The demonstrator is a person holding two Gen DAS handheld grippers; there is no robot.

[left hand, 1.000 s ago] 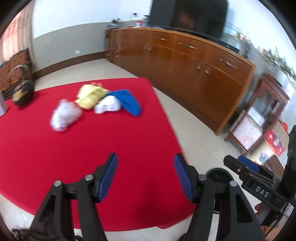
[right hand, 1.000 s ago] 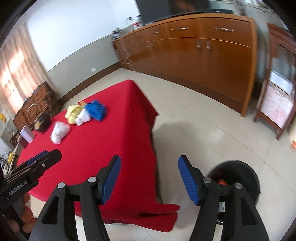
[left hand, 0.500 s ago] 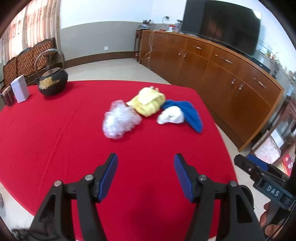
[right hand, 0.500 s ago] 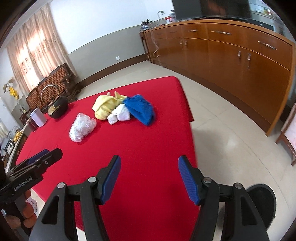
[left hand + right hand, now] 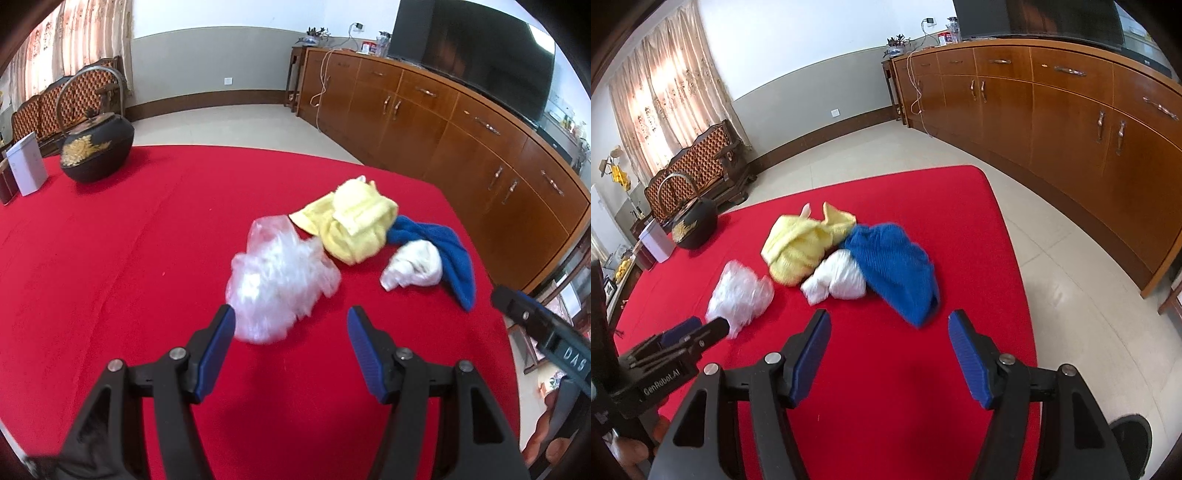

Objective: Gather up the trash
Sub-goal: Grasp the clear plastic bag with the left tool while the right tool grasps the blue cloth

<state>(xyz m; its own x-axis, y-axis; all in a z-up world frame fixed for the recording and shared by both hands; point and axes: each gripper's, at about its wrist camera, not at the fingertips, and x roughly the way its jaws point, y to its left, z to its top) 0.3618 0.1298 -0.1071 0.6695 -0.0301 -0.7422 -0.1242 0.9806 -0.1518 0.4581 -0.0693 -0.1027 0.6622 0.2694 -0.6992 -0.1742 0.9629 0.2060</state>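
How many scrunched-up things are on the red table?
4: a clear plastic bag nearest the left claw, a yellow cloth behind it, a white wad beside that, and a blue cloth by the table's edge. Smaller bits could hide underneath.

Red-draped surface (image 5: 110, 258), crumpled clear plastic bag (image 5: 280, 280) near the middle, yellow cloth (image 5: 358, 225) just beyond, white wad (image 5: 413, 267) touching a blue cloth (image 5: 454, 258), black kettle (image 5: 96, 149) and white box (image 5: 27, 164) far left.
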